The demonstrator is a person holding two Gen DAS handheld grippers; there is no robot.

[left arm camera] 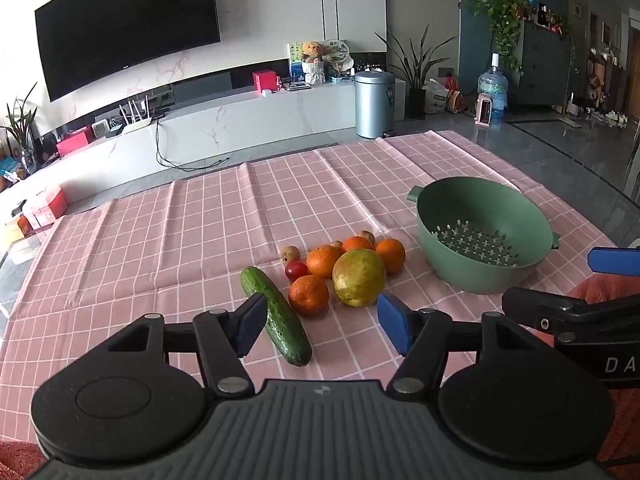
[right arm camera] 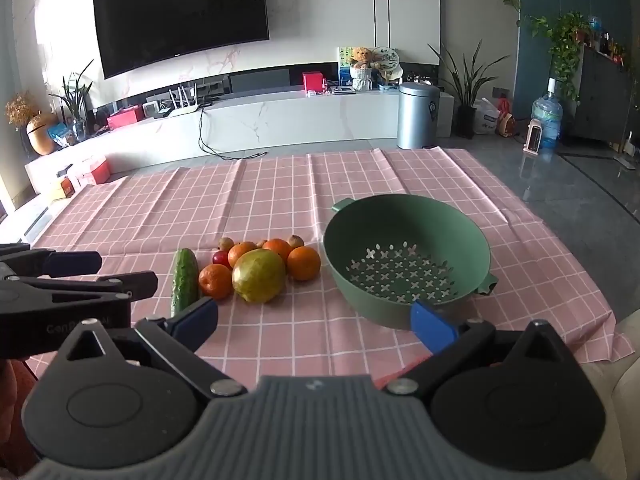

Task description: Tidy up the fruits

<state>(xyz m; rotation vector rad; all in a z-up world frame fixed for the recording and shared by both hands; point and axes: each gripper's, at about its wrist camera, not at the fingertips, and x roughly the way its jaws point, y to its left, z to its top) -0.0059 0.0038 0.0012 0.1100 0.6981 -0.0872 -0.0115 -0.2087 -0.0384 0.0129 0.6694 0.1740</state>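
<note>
Pink checked cloth (left arm camera: 200, 216) covers the table, and the fruit sits in a tight cluster near its middle. A big yellow-green fruit (left arm camera: 359, 277), possibly a mango, lies at the near side of the cluster, touching or almost touching an orange (left arm camera: 308, 295) on its left. Three more oranges lie behind it: one to the far left (left arm camera: 323, 261), one in the middle (left arm camera: 357, 243) and one to the right (left arm camera: 391, 255). A small red tomato (left arm camera: 296, 269) sits between the two left oranges, and a few small brownish fruits (left arm camera: 290, 253) lie at the far edge of the cluster. A cucumber (left arm camera: 276, 315) lies at the left of the pile, angled from far left to near right.

To the right of the fruit, a little apart from it, stands a green colander (left arm camera: 484, 236) with nothing inside.

The left gripper (left arm camera: 322, 322) hovers over the near end of the cucumber with its blue fingers spread wide and nothing between them. The right gripper (right arm camera: 314, 322) is also spread wide and holds nothing; it sits near the table's near edge, between the fruit and the colander, with its right finger (right arm camera: 432, 326) in front of the colander's near wall.
</note>
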